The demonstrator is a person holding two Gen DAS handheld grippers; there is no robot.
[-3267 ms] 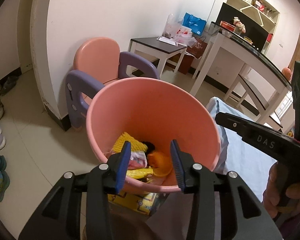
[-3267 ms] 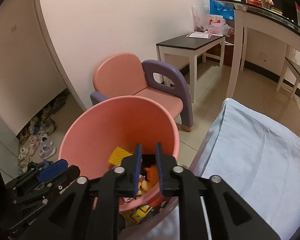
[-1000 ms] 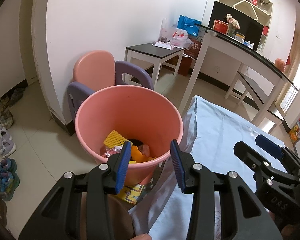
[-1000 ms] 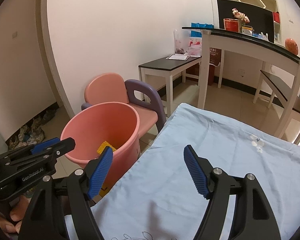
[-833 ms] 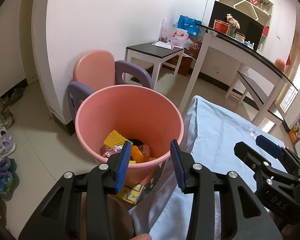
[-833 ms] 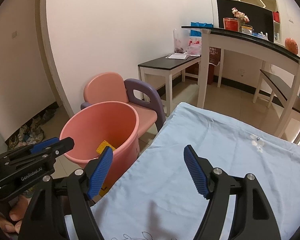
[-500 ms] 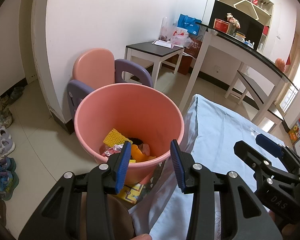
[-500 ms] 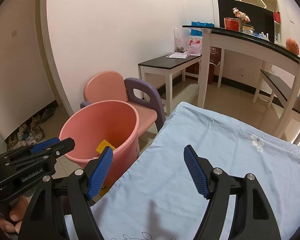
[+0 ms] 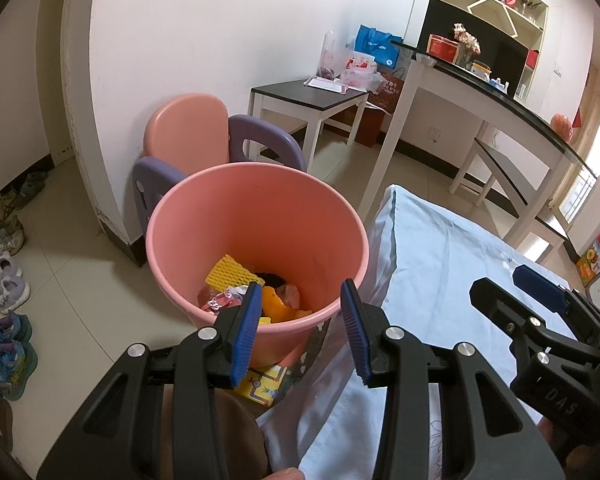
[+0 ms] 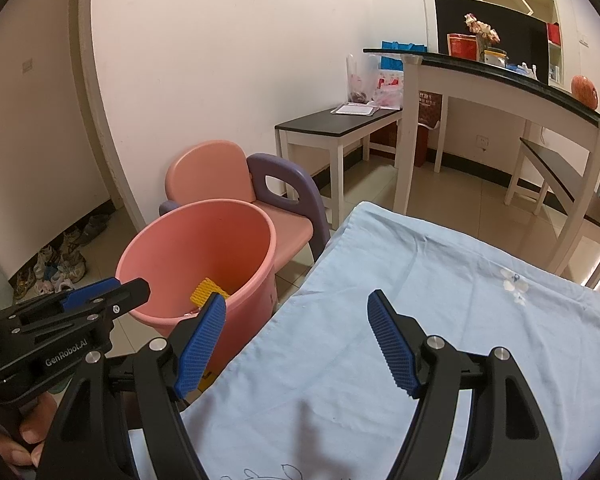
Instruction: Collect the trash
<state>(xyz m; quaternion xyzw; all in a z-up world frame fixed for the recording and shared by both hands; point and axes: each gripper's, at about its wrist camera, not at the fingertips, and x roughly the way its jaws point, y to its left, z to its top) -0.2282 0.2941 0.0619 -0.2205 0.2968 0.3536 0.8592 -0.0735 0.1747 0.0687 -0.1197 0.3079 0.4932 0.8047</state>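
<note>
My left claw (image 9: 300, 330) is spread, empty, over the near rim of the pink bin (image 9: 188, 216); trash sits inside: yellow foam net (image 9: 230, 274), orange scrap (image 9: 276, 306), wrappers. My right claw (image 10: 296, 344) is spread wide, empty, above the blue sheet (image 10: 440, 280) beside the bin.

Smooth plastic bucket (image 9: 256, 216), matt cloth sheet (image 10: 440, 320)

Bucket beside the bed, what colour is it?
Pink. The bucket shows best in the left wrist view.
</note>
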